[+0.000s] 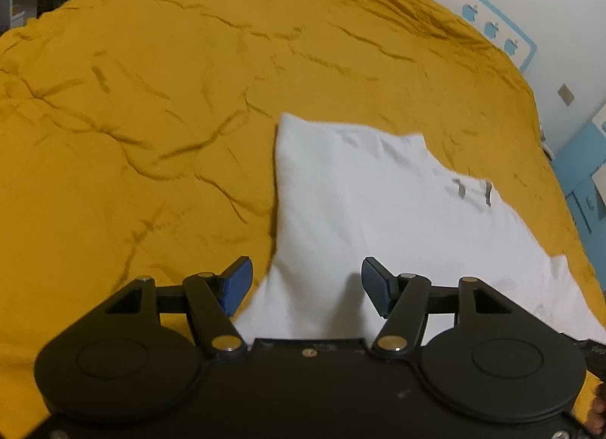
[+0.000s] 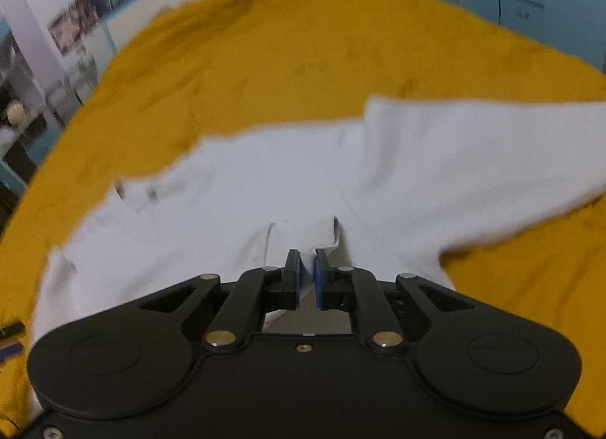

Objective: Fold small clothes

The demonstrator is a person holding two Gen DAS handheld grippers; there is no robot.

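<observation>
Garment [image 2: 265, 181]: white, thin, limp fabric spread on the yellow bedspread [image 2: 265, 52] ahead of both grippers. Right gripper [image 2: 306, 280] pinches a hem fold between its pads. Left gripper [image 1: 306, 287] hangs wide, empty, above the cloth's near edge. Expect sagging; grip edges or corners.

Left gripper [image 1: 306, 285] angled downward, fingers [image 1: 236, 283] spread apart, holding nothing. Right gripper [image 2: 307, 276] angled downward, fingers pinched on white cloth [image 2: 322, 189].

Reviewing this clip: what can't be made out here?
- Right wrist view: motion blur smears the white garment; its type stays unclear.
- Left wrist view: the dark print is too small to read.
- Left wrist view: the left gripper body hides the garment's near edge.
</observation>
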